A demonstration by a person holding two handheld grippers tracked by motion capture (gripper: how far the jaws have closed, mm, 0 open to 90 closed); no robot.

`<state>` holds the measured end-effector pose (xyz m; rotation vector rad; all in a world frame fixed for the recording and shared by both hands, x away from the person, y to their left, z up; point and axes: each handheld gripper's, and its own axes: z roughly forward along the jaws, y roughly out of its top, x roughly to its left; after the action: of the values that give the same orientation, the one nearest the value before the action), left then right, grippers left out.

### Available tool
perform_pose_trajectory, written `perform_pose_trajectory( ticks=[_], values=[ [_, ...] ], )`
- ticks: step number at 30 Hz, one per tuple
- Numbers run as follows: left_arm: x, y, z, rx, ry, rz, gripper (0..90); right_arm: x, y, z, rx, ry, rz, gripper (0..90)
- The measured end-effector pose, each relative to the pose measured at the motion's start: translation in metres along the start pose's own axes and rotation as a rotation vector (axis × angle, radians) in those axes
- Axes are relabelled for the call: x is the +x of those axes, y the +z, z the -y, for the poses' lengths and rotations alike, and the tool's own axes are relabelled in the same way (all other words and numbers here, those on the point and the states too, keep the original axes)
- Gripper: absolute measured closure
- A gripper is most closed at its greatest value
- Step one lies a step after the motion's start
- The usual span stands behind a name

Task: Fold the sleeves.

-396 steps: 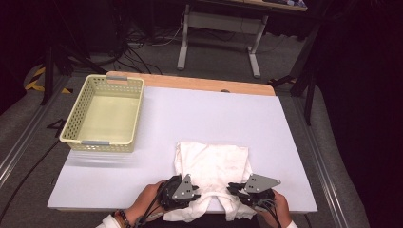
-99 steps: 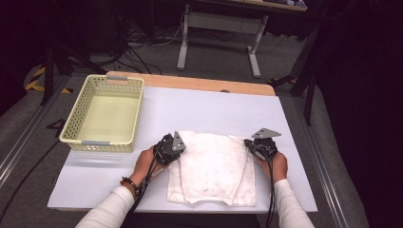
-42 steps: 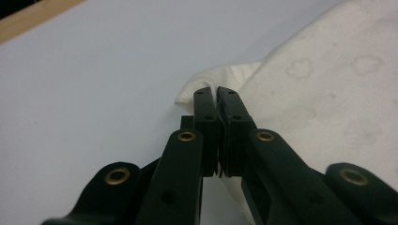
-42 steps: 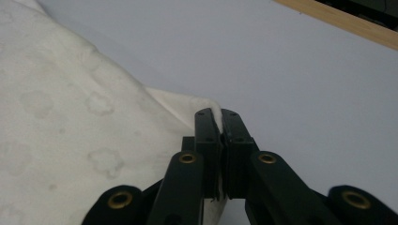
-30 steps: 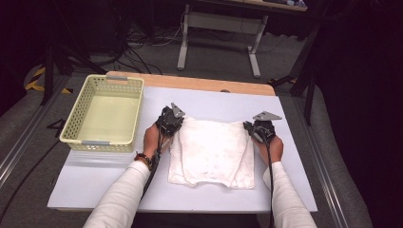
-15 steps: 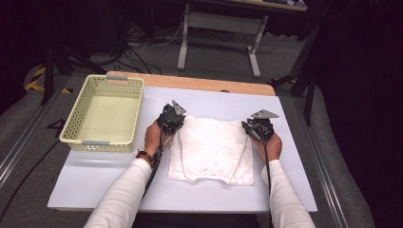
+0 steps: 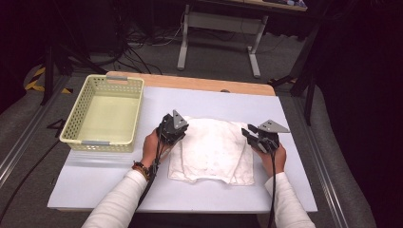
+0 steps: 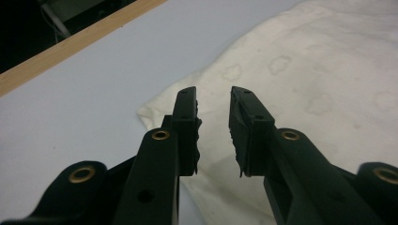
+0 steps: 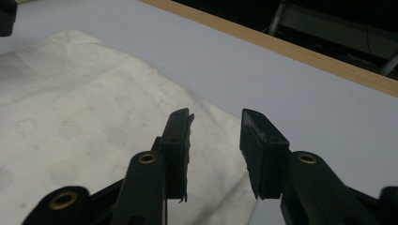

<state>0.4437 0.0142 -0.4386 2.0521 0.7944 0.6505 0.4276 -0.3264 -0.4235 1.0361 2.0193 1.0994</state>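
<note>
White cloth [image 7: 211, 149]: folded into a rough rectangle, lying flat on the table's pale sheet [image 7: 142, 190], right of centre. Surface faintly stained; near edge uneven.

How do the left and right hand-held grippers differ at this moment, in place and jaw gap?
The left hand-held gripper sits at the white cloth's far-left corner, nearer the basket; the right hand-held gripper sits at its far-right corner. The right one's jaws gape slightly wider. Both have just been opening, with nothing gripped, above the cloth.
</note>
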Motion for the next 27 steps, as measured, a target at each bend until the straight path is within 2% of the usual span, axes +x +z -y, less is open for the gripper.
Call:
perform_pose_trajectory(
  ticks=[3, 8, 10, 12, 16, 18, 23, 27],
  values=[
    [-0.007, -0.007, 0.004, -0.018, 0.023, 0.035, 70.2, 0.006, -0.007, 0.002, -0.015, -0.029, -0.013, 62.8],
    [-0.021, -0.020, 0.014, -0.030, 0.085, 0.068, 68.2, 0.017, -0.019, 0.006, -0.031, -0.045, -0.038, 61.2],
    [-0.025, -0.023, 0.018, -0.030, 0.100, 0.097, 63.8, 0.021, -0.023, 0.007, -0.037, -0.059, -0.046, 61.0],
    [-0.031, -0.027, 0.019, -0.024, 0.119, 0.108, 62.0, 0.026, -0.025, 0.009, -0.041, -0.057, -0.070, 60.9],
    [-0.037, -0.037, 0.019, -0.046, 0.150, 0.122, 55.6, 0.037, -0.029, 0.010, -0.035, -0.071, -0.089, 56.2],
    [-0.039, -0.043, 0.019, -0.051, 0.160, 0.125, 47.5, 0.041, -0.033, 0.010, -0.044, -0.078, -0.100, 54.5],
    [-0.037, -0.056, 0.026, -0.068, 0.175, 0.131, 36.6, 0.047, -0.041, 0.011, -0.046, -0.079, -0.116, 48.7],
    [-0.032, -0.064, 0.034, -0.075, 0.168, 0.136, 33.3, 0.053, -0.043, 0.012, -0.039, -0.095, -0.119, 44.3]
  ],
)
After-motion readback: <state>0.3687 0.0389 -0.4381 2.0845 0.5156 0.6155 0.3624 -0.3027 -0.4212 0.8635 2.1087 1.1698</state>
